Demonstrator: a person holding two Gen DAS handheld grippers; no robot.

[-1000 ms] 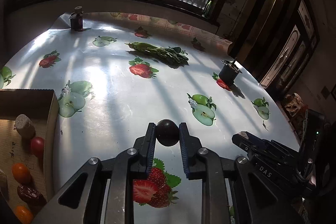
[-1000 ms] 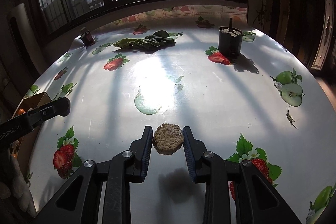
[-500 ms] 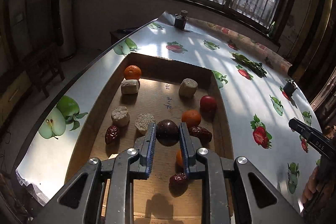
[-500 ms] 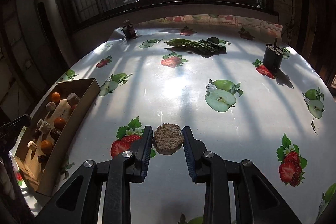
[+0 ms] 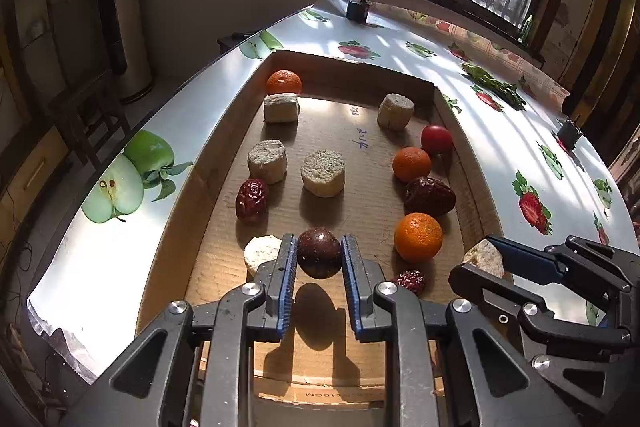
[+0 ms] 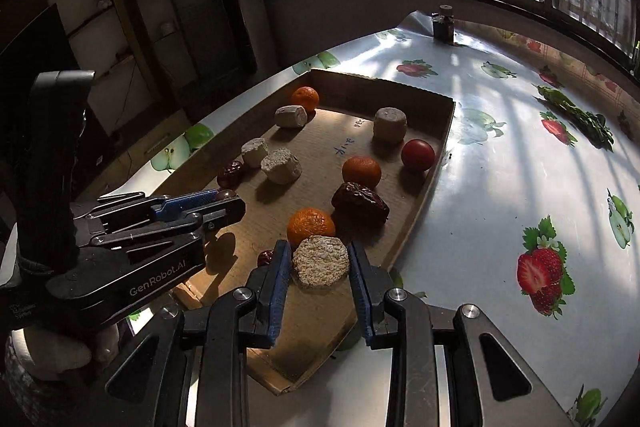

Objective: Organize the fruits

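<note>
Both grippers have swung from the open tabletop to the cardboard tray (image 5: 456, 131) since the earlier frames, each carrying its load along. Left gripper (image 5: 319, 259): fingers narrow, clamped on a dark round fruit (image 5: 319, 253), held just above the tray floor near its front end; its shadow falls right below, so it looks lifted, not set down. Right gripper (image 6: 320, 263): fingers pinching a pale, rough round piece (image 6: 320, 261) by its flat sides, hanging over the tray's near right edge, close to an orange (image 6: 311, 223). Tray contents: oranges, a red fruit (image 5: 437, 139), dark wrinkled dates (image 5: 429, 195) and more pale cut pieces (image 5: 322, 172), loosely sorted, pale ones mostly on the left and middle, round fruit down the right wall. Bare cardboard shows in the tray's middle and at its front end. Judgement: both loads are held low and apart so each can go into its own gap without knocking neighbours; the dark fruit may roll when let go. Tabletop (image 6: 500, 187) beyond carries leafy greens (image 6: 576, 115) and a small dark bottle (image 6: 443, 25), well apart from the tray.
</note>
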